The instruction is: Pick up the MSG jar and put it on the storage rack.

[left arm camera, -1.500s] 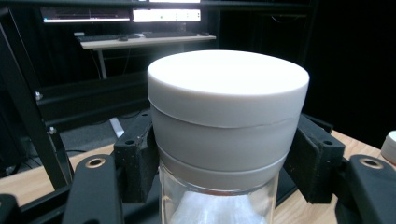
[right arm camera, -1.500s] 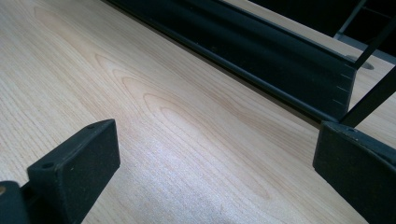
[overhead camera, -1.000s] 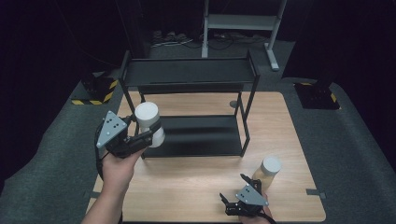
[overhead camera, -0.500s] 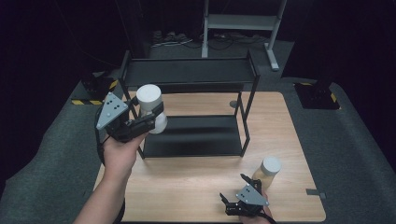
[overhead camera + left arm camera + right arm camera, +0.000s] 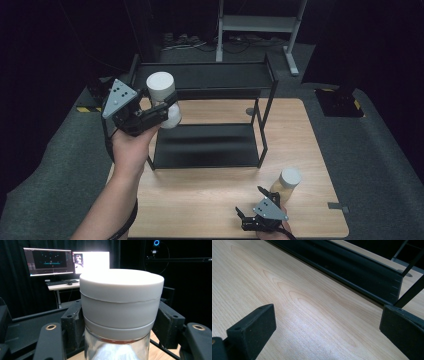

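1. Dark room all round, black curtains, and the left gripper view catches a desk with two lit monitors off at about 10 o'clock behind the jar.
2. Main thing: the white-lidded jar is clamped in the left gripper, jaws pressed on its sides just under the lid. Up close in the left gripper view the jar has a clear glass body below the white cap.
3. What's changed: over the last second the left hand has carried the jar up and back, from low in front of the black shelf rack to level with its top tier, at roughly the 10 o'clock corner. Looks like the jar is headed for the top shelf, but it's not set down yet, it's in the air beside the rim.
4. The right gripper hasn't budged, parked on the table at 5 o'clock with jaws wide apart and nothing between them.
5. A second jar, amber stuff inside, stands just beside it, likely next up.
6. Light wood table, rack in the middle.
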Demonstrator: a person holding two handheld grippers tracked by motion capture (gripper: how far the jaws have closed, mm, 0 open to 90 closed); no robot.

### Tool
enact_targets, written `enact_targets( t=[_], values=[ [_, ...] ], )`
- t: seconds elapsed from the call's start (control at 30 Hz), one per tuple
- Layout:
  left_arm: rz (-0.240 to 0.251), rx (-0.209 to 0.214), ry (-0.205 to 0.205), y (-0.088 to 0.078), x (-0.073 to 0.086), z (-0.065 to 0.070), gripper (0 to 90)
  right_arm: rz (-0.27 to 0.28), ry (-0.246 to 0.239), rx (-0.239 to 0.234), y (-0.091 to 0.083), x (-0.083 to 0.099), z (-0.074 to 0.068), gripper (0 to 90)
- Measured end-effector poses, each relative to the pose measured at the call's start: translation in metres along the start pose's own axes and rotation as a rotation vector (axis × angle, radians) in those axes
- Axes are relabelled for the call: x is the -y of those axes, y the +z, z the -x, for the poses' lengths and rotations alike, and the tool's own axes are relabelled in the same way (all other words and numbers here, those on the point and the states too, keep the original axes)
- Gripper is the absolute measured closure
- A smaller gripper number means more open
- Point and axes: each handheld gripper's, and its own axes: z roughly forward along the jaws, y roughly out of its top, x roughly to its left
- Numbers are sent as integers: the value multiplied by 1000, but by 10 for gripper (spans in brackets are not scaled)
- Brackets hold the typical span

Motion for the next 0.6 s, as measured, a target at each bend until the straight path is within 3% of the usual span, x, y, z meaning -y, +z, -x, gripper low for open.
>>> enact_targets(
  t=[0.6],
  values=[
    [29,-32,-11,25,-26,0,346,7,10,-2,0,1,1,0]
  ],
)
